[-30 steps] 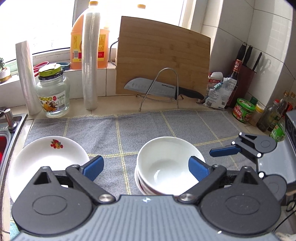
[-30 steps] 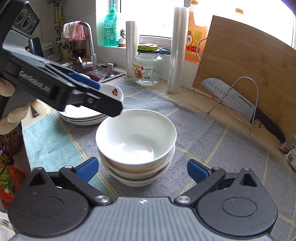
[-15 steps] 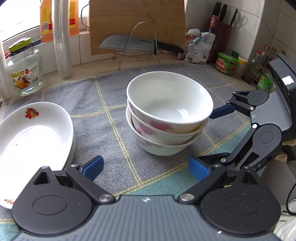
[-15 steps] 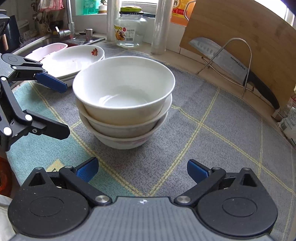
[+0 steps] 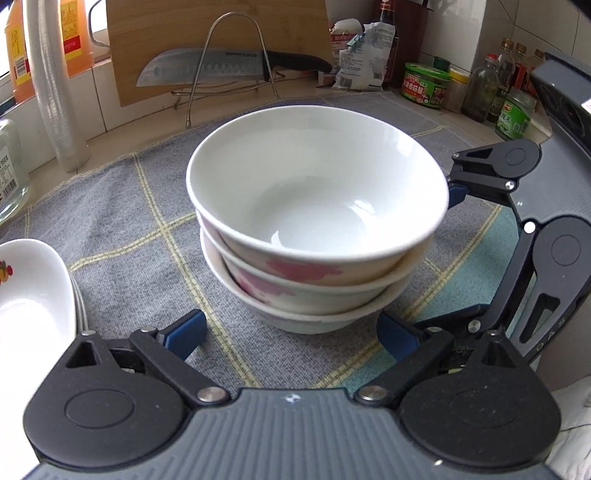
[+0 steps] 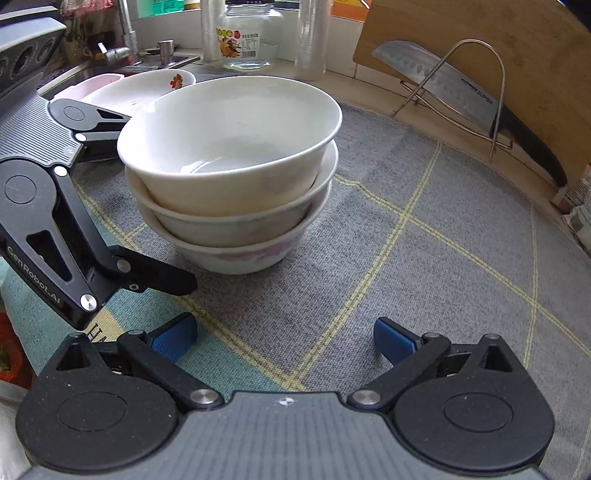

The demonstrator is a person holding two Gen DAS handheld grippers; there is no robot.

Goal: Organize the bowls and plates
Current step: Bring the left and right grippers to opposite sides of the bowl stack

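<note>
Three white bowls, the lower two with pink flowers, sit nested in one stack (image 5: pixel 314 236) on the grey checked mat; the stack also shows in the right wrist view (image 6: pixel 229 166). A stack of white plates with a fruit print (image 5: pixel 29 302) lies to its left, seen behind the bowls in the right wrist view (image 6: pixel 144 88). My left gripper (image 5: pixel 291 332) is open, low at the stack's near base. My right gripper (image 6: pixel 284 338) is open and empty, low over the mat just right of the stack. Each gripper shows in the other's view, close beside the bowls.
A bamboo cutting board (image 5: pixel 207 40) and a cleaver on a wire rack (image 5: pixel 221 66) stand at the back. A glass jar (image 6: pixel 245 35), film rolls and oil bottles line the sill. Sauce jars and bottles (image 5: pixel 480 88) stand far right. The sink (image 6: pixel 122 62) is far left.
Both grippers have dropped from above the bowls to mat level and closed in on the stack from either side. The bowls and plates have not moved.
</note>
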